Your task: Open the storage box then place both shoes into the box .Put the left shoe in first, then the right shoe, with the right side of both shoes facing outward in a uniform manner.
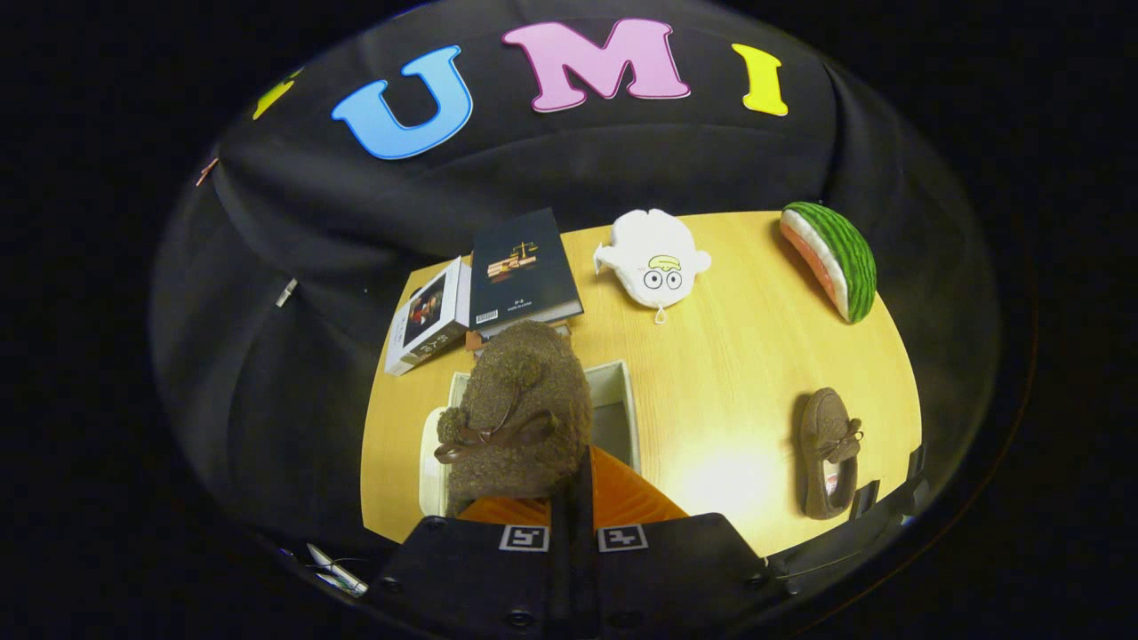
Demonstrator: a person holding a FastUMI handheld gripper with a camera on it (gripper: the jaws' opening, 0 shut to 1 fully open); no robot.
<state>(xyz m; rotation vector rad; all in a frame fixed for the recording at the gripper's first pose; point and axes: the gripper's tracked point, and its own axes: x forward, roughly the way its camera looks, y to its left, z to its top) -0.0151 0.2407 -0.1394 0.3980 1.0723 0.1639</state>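
My gripper (573, 498) is shut on a fuzzy brown shoe (516, 409) with a dark bow, and its orange fingers (631, 498) pinch the shoe's rim. The shoe hangs above the open white storage box (618, 400), hiding most of the box's inside. The box lid (430, 462) appears to lie at the box's left side. The second brown shoe (829, 453) lies flat on the wooden table (729, 373), off to the right of the box, toe pointing away from me.
Beyond the box stand a dark book (523, 267) and a white boxed book (428, 316). A white plush toy (653, 260) lies at the table's far middle. A watermelon-slice toy (831, 258) sits at the far right corner.
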